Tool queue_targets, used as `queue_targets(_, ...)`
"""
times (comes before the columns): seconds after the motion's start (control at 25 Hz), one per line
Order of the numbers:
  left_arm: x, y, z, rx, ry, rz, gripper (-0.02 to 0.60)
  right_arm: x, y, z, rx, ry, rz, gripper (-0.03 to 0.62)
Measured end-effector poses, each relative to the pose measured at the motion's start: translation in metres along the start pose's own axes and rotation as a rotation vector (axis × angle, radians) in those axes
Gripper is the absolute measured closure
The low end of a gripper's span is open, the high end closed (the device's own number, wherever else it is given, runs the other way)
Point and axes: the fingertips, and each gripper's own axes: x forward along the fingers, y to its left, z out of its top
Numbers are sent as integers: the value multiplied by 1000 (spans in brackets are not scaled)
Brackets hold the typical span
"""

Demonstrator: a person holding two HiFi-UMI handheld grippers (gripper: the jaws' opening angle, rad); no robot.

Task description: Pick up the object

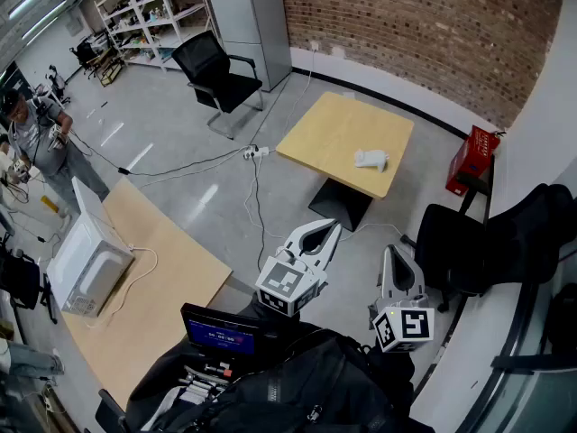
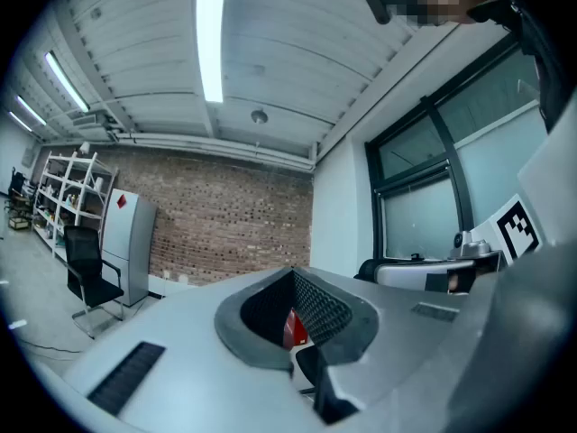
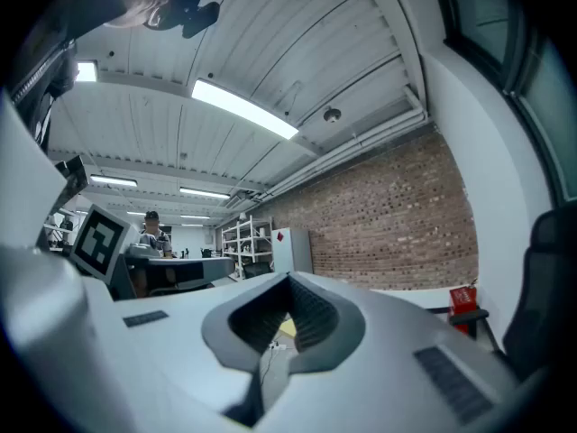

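1. Both grippers sit at the bottom of my head view. The left gripper (image 1: 335,227) is lower centre and the right gripper (image 1: 394,252) is just to its right. Both are held level and point up the frame.
2. In the left gripper view, its fingers (image 2: 343,310) are together at the tips with nothing clamped. Only the hollow between the ribbed pads stays open, and a scrap of the red crate (image 2: 289,330) shows through it.
3. In the right gripper view, that gripper's fingers (image 3: 317,317) are also closed tip to tip and hold nothing.
4. The white object (image 1: 370,159) lies on the small wooden desk (image 1: 332,130) in the upper middle of the head view. It is toward the desk's right edge and well apart from both grippers, with bare floor between.
5. The red crate sits on the floor right of that desk, by the wall.
6. A black office chair (image 1: 217,76) stands at upper left, and a cable (image 1: 185,166) runs across the floor below it.
7. At lower left, a white microwave (image 1: 89,267) rests on a larger wooden desk (image 1: 177,282).
8. A person (image 1: 38,142) stands at the far left edge.
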Motion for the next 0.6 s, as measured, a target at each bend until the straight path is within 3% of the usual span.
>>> queue_targets(0.6,28,-23,-12,-3,41,-32,581,-3,-22,-11,10,20,34,590)
